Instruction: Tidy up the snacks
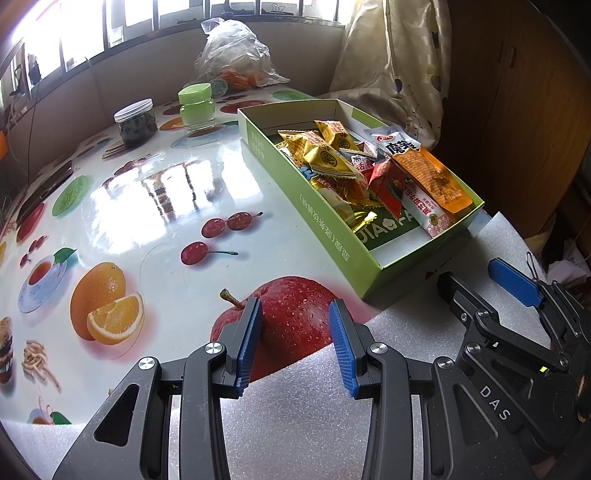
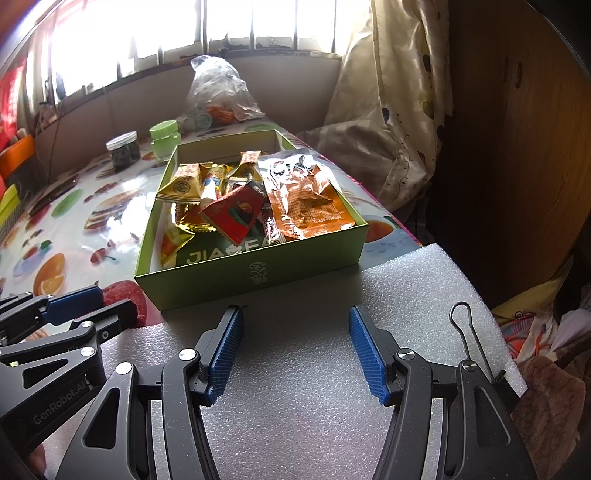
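Both grippers' jaws gape empty — left gripper (image 1: pixel 295 341) narrower, right gripper (image 2: pixel 295 354) wide. At 12 o'clock the snack-filled green box (image 2: pixel 255 275); jars (image 2: pixel 123 149) and plastic bag (image 2: pixel 218 92) beyond, on the table (image 1: pixel 155 192).

My left gripper (image 1: pixel 295 341), low centre of its frame, jaws partly apart, empty. My right gripper (image 2: pixel 295 350), low centre, jaws wider, empty. Both tilted downward.

Window (image 2: pixel 221 33) blown out, table (image 1: pixel 177 192) glare.
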Tool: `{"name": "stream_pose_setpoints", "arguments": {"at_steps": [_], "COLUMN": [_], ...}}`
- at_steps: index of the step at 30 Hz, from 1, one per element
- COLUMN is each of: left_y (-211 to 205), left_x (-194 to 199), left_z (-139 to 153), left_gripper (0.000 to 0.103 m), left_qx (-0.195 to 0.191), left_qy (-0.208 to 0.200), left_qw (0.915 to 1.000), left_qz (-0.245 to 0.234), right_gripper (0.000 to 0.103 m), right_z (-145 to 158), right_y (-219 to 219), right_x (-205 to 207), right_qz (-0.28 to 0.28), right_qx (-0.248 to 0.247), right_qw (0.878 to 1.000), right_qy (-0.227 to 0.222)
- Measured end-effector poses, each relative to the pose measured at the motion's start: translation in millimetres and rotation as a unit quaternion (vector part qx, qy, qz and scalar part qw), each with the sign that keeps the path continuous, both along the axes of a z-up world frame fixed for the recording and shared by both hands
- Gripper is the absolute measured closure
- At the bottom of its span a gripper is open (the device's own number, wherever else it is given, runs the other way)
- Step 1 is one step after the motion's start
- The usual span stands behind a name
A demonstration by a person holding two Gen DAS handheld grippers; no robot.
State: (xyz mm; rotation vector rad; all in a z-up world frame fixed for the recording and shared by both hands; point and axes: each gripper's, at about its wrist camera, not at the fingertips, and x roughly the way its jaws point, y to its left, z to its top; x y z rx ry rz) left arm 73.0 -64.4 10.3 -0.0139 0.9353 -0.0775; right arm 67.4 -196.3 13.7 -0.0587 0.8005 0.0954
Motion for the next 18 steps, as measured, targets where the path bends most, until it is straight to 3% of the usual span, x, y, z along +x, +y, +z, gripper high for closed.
{"name": "stream_pose_setpoints", "arguments": {"at_steps": [18], "left_y": [0.0], "left_x": [0.5], "left_z": [0.1], "left_gripper": [0.064], "left_qx": [0.0], "left_qy": [0.0], "left_qw": [1.0], "left_qz": [0.0], "right_gripper": [0.044], "right_z": [-0.1], "right_y": [0.3], "right_x": [0.0], "right_qz": [0.0], "right_qx": [0.0], "right_qw": [1.0], "right_qy": [0.0]}}
